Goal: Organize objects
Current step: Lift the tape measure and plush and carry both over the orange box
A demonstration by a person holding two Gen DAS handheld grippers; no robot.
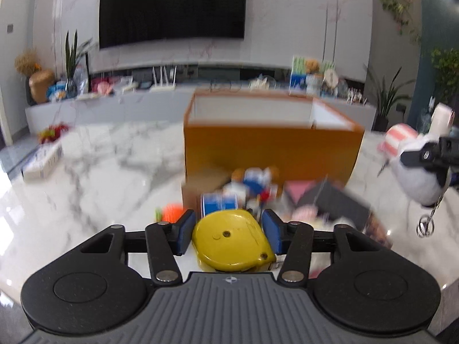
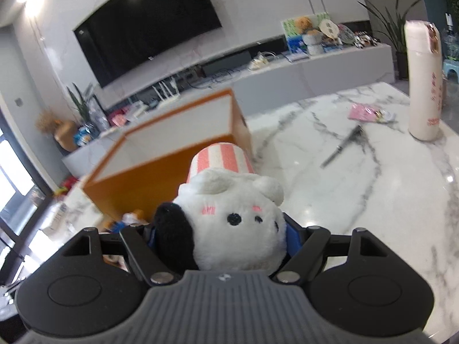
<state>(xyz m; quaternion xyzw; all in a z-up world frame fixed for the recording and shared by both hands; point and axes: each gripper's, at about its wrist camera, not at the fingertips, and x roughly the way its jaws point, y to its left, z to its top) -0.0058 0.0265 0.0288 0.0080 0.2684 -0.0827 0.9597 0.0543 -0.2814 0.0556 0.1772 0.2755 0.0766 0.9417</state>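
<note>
Clamped between the blue pads of my left gripper [image 1: 229, 233] is a yellow tape measure [image 1: 233, 239]; the jaws are closed to its width, pressing its two sides, and it sits lifted above the marble table [image 1: 114, 166]. Just beyond it, on the near side of the orange box [image 1: 269, 146], lies a blurred heap of small things: a blue-and-white packet [image 1: 219, 203], an orange spiky toy [image 1: 171, 211], a brown cardboard piece [image 1: 198, 186] and a dark booklet [image 1: 332, 203] with something pink beside it. All of these rest against or close to the box's near wall; the blur keeps me from naming them better.

My right gripper [image 2: 221, 236] is closed on a white plush dog [image 2: 229, 223] with a black ear and a pink-and-white striped hat, its head filling the space between the fingers. From the left wrist view the same plush [image 1: 416, 169] hangs in the air to the right of the orange box [image 2: 160, 154], a metal key ring [image 1: 426, 226] dangling under it.

The box stands open, white inside, in the middle of the table. To its right, well apart, lie a dark pen [image 2: 342, 144] and a pink packet [image 2: 365, 113], and farther right a tall cream flask [image 2: 424, 80] stands upright near the table's edge. To the left of the box a white carton [image 1: 43, 160] lies flat.
</note>
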